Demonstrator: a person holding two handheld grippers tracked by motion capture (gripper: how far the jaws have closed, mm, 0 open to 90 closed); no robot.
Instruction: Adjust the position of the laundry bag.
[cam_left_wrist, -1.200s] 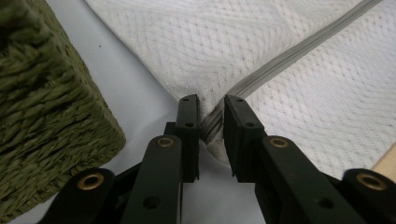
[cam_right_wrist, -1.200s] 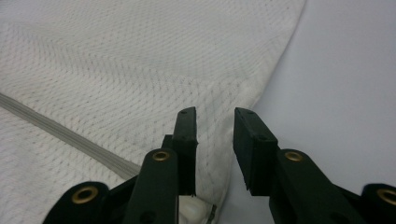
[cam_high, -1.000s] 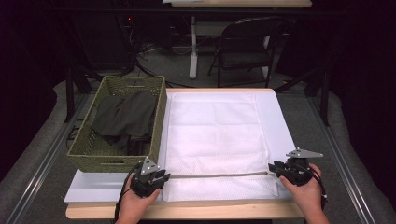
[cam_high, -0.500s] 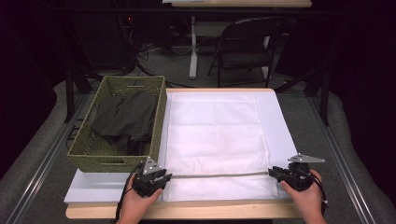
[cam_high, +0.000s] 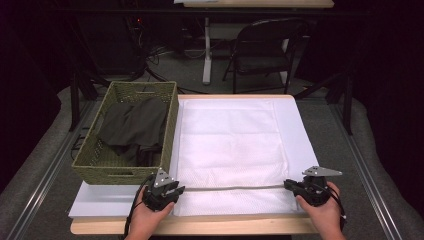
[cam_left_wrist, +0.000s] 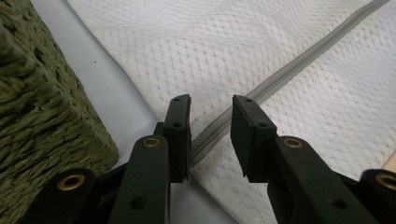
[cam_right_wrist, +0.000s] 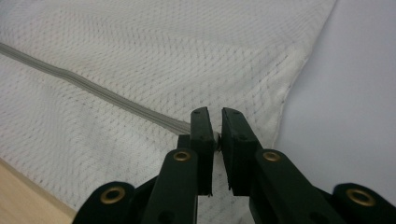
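Mesh laundry bag (cam_high: 227, 150), unlabelled, grey zipper (cam_high: 235, 188)

white mesh cloth bag (cam_high: 227, 150), grey zipper (cam_left_wrist: 280, 79); rough woven basket (cam_high: 120, 170)

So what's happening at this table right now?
A person holds a gripper in each hand at the near edge of a white mesh bag laid flat on the table. The right gripper has just been closing its jaws at the right end of the grey zipper; something small sits between them. The left gripper straddles the zipper's left end, jaws apart. A basket of dark cloth stands at left.
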